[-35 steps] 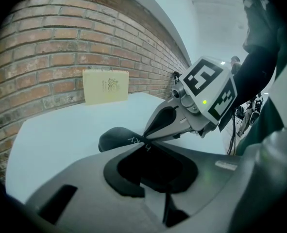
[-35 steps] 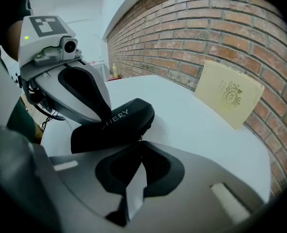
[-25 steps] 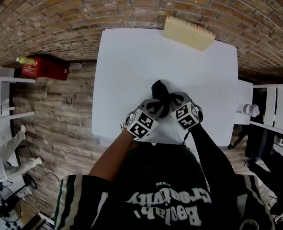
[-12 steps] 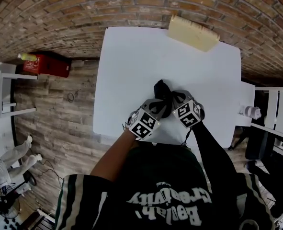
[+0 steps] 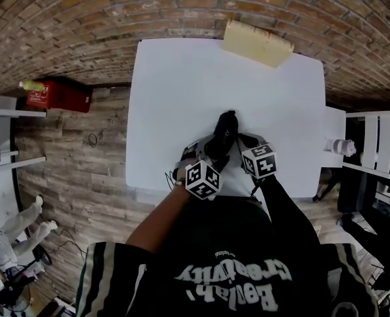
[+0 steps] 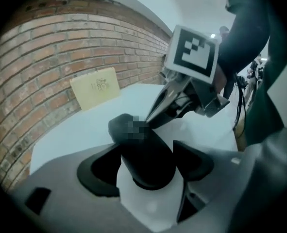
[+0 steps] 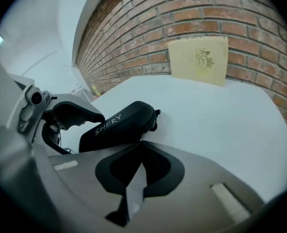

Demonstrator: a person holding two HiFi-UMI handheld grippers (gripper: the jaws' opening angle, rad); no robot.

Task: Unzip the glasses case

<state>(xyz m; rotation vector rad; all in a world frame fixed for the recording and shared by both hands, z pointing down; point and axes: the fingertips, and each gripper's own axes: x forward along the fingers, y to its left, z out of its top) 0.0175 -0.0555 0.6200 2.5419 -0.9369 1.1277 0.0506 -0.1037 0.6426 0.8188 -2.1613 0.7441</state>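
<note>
As left gripper (image 6: 148, 169) jaws open, glasses case (image 7: 119, 125) between them, contents hidden.

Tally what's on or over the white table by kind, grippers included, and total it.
Glasses case: 1
Beige board: 1
Grippers: 2, the left gripper with jaws opening and the case between them, the right gripper shut
Total: 4

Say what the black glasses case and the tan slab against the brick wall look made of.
Glasses case: matte black shell, probably fabric or faux-leather covered; dull sheen, white printed lettering. Tan slab: perhaps foam or cardboard; flat pale face, no gloss.
</note>
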